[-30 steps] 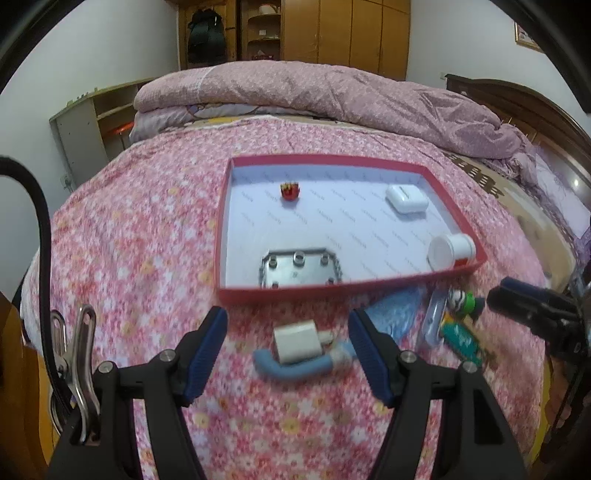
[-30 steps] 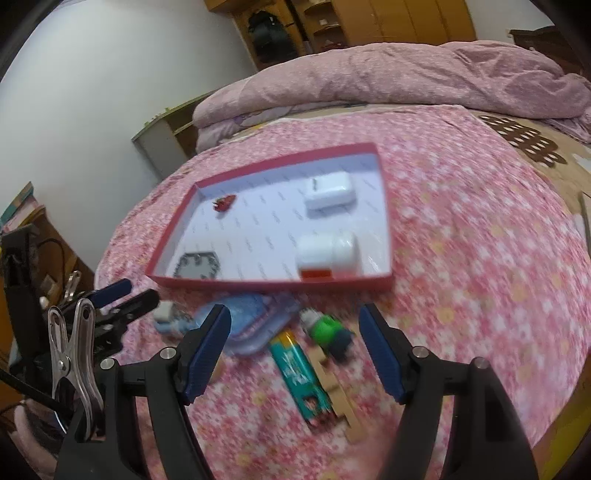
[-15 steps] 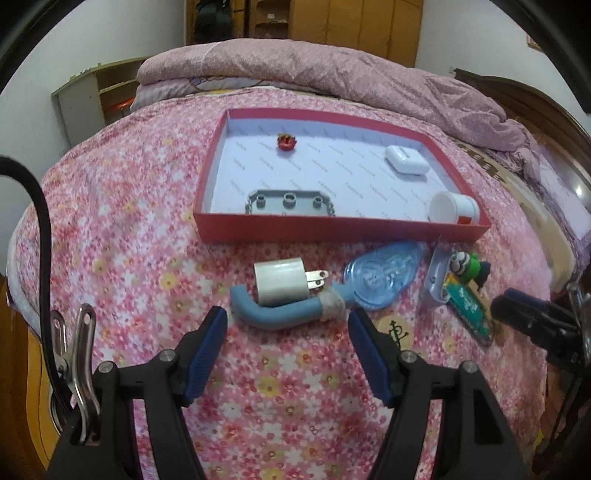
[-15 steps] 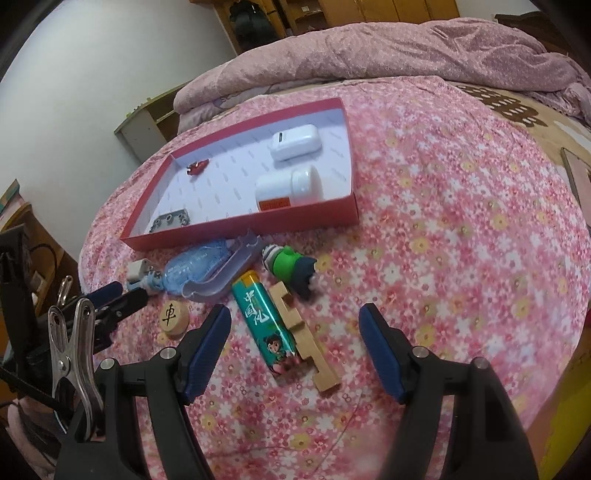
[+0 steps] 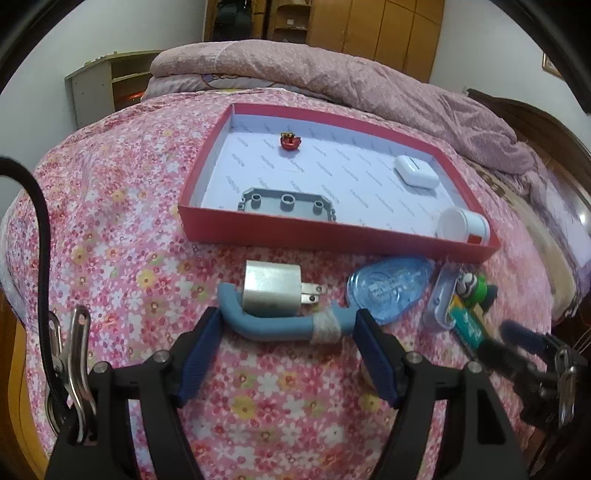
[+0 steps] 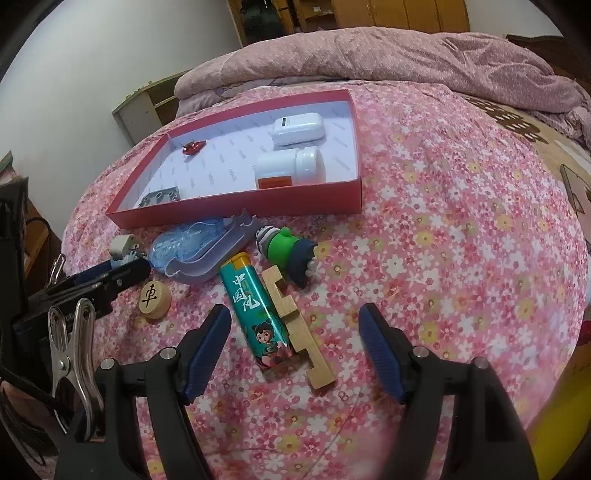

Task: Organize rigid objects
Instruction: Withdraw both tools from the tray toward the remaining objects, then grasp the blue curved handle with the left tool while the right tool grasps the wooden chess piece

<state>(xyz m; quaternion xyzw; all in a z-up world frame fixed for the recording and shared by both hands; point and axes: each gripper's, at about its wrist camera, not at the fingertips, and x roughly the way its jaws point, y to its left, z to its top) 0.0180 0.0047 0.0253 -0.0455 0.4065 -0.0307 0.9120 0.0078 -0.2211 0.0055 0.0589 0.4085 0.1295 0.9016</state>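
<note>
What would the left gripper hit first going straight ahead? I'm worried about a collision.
Probably the blue curved handle lying between the open jaws of the left gripper, with the white charger plug just beyond it; depth is uncertain.

The left wrist view was taken from low over the flowered bedspread (image 5: 110,229), close behind the left gripper (image 5: 288,328), and faced the long near wall of the red tray (image 5: 332,236) almost squarely, with the wardrobe (image 5: 373,26) behind. The right wrist view was set further to the right, behind the right gripper (image 6: 295,328), and was aimed leftward across the same red tray (image 6: 236,206) from its near right corner. Shared by both views were the tray, the blue clear case (image 5: 391,288) (image 6: 192,240), the teal lighter (image 5: 467,325) (image 6: 255,314) and the white charger plug (image 5: 271,291) (image 6: 123,245). Each gripper was caught at the edge of the other view.
</note>
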